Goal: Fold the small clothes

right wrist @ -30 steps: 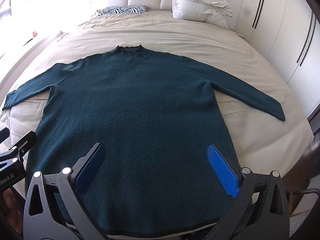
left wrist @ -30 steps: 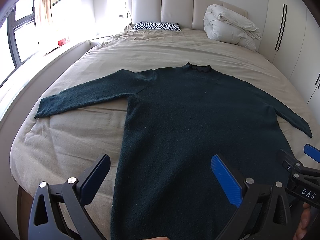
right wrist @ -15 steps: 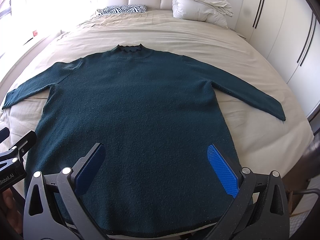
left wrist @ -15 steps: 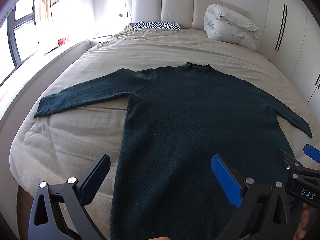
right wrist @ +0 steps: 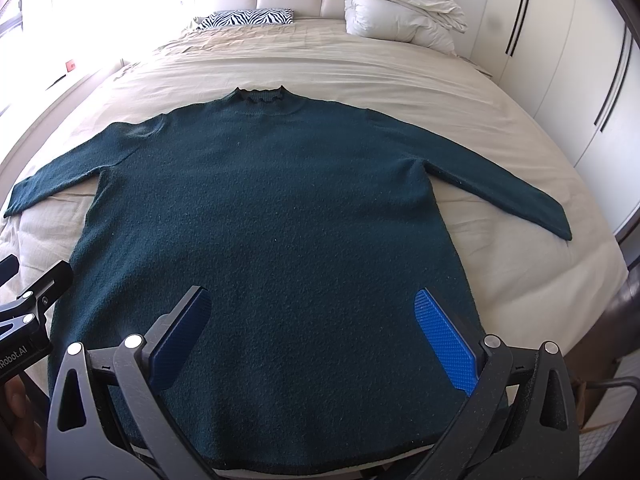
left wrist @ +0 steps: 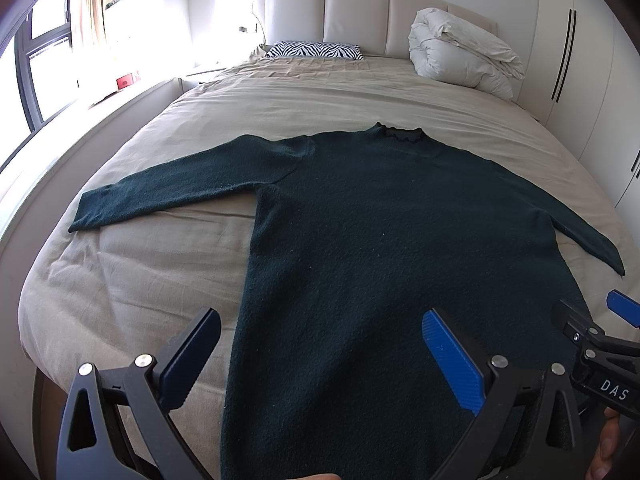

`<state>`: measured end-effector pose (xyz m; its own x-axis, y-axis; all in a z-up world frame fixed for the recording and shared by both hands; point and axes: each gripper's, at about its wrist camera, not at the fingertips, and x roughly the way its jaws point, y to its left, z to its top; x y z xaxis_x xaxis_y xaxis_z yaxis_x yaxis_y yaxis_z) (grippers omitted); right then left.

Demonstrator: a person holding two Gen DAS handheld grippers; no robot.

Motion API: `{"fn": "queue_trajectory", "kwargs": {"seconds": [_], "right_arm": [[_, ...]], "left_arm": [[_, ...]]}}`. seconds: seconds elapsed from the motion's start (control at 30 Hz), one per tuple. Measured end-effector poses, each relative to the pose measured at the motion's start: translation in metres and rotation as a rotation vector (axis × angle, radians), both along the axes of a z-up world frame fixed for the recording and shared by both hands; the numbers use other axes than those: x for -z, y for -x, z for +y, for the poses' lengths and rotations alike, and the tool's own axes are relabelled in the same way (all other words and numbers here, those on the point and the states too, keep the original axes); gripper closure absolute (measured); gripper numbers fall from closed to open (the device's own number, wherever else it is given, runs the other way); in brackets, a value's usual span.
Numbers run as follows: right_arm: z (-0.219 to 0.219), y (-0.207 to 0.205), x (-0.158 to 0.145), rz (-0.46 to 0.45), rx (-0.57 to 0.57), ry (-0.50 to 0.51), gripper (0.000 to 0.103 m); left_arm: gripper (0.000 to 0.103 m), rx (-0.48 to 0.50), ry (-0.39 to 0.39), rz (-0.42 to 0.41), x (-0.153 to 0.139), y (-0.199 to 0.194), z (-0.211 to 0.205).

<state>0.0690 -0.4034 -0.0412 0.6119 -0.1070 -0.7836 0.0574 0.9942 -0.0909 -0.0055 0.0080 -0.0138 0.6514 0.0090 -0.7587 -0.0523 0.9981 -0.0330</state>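
Note:
A dark green long-sleeved sweater (left wrist: 384, 240) lies flat on the beige bed, face up, both sleeves spread out, collar toward the headboard; it also shows in the right wrist view (right wrist: 272, 216). My left gripper (left wrist: 320, 344) is open and empty, above the sweater's lower left part near the hem. My right gripper (right wrist: 312, 328) is open and empty, above the sweater's lower middle near the hem. The right gripper also shows at the right edge of the left wrist view (left wrist: 600, 344). The left gripper shows at the left edge of the right wrist view (right wrist: 28, 304).
The bed (left wrist: 320, 96) has a padded headboard (left wrist: 360, 12). A zebra-print pillow (left wrist: 316, 50) and a folded white duvet (left wrist: 464, 52) lie at its head. White wardrobes (right wrist: 568, 64) stand on the right, a window ledge (left wrist: 60, 128) on the left.

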Motion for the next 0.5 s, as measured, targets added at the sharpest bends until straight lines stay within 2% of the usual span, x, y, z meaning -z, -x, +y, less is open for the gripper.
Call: {"fn": "queue_trajectory", "kwargs": {"seconds": [0.5], "right_arm": [[-0.0038, -0.0017, 0.0062, 0.008, 0.006, -0.007, 0.000]], "left_arm": [[0.000, 0.008, 0.001, 0.022, 0.0025, -0.0018, -0.0044]]}}
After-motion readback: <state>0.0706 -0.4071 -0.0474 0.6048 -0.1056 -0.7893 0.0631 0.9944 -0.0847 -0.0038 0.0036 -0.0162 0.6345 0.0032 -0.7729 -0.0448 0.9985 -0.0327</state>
